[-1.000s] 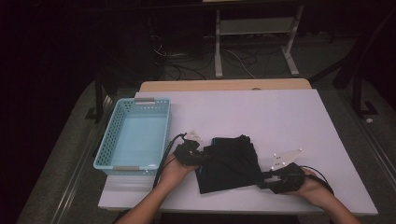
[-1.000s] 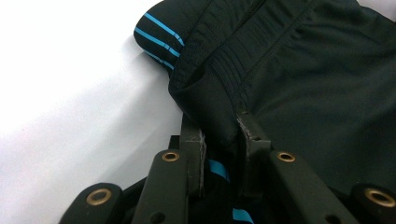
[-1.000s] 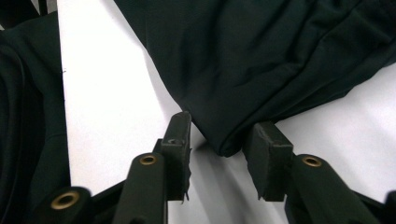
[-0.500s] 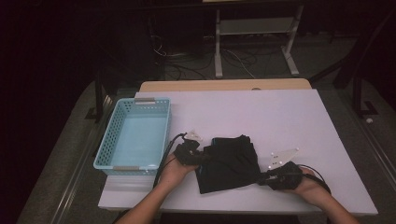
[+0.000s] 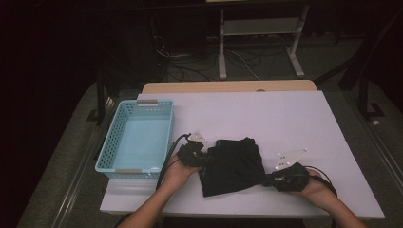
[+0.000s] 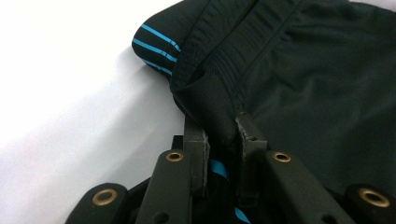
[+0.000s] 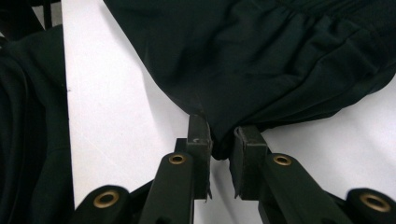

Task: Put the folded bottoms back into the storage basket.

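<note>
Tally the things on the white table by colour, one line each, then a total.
Black garment: 1
Light blue basket: 1
Black grippers, left and right: 2
Total: 4

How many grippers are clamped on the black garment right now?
2. The left gripper grips the black garment at its left edge, by the striped waistband; the right gripper grips its lower right corner. Both jaws are closed on fabric.

Both forearms lie low, left hand-held gripper (image 5: pixel 205 159) and right hand-held gripper (image 5: pixel 267 180) clamped, jaws facing inward.
</note>
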`<state>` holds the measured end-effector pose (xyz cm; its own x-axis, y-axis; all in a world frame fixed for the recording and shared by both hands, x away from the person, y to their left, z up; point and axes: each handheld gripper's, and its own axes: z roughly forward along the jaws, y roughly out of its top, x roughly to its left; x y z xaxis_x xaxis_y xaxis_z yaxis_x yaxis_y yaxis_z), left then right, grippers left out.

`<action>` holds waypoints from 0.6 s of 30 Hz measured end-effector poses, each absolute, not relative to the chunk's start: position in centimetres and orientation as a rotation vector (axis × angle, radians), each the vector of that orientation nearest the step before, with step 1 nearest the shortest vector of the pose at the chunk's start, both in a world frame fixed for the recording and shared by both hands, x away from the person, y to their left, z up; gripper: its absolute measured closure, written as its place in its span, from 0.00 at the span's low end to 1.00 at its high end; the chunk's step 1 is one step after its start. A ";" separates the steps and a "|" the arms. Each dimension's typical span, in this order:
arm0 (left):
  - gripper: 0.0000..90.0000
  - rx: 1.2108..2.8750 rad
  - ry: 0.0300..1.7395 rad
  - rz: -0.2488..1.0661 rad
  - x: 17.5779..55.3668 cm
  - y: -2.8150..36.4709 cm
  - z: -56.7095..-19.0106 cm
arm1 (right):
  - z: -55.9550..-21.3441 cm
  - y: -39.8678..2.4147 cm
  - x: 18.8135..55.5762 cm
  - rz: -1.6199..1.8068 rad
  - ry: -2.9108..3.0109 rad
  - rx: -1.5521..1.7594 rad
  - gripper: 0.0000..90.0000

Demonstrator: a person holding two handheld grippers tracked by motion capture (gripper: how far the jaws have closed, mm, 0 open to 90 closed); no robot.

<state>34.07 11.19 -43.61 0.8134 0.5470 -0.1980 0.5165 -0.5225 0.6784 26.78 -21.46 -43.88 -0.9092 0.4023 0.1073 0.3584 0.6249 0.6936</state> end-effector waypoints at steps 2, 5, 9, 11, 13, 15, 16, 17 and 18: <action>0.87 2.210 0.763 0.054 34.0 11.2 -43.3 | -43.7 -21.5 26.8 1.181 2.773 0.649 0.87; 0.87 2.187 0.736 0.056 33.9 11.2 -42.9 | -43.4 -21.4 26.8 1.198 2.765 0.647 0.87; 0.87 2.164 0.705 0.054 33.6 11.1 -42.3 | -43.1 -21.3 27.0 1.228 2.747 0.642 0.87; 0.87 2.157 0.691 0.053 33.5 10.9 -42.1 | -42.9 -21.3 27.0 1.242 2.741 0.646 0.87; 0.87 2.148 0.681 0.051 33.3 10.8 -41.9 | -42.8 -21.3 27.1 1.256 2.732 0.642 0.87; 0.87 2.143 0.665 0.047 33.1 10.6 -41.7 | -42.6 -21.2 27.1 1.267 2.725 0.639 0.87; 0.87 2.141 0.655 0.047 33.0 10.5 -41.6 | -42.5 -21.2 27.1 1.273 2.720 0.639 0.88; 0.87 2.137 0.645 0.045 32.9 10.3 -41.6 | -42.4 -21.1 27.1 1.279 2.717 0.638 0.88; 0.87 2.135 0.632 0.043 32.8 10.2 -41.5 | -42.3 -21.0 27.1 1.282 2.715 0.637 0.88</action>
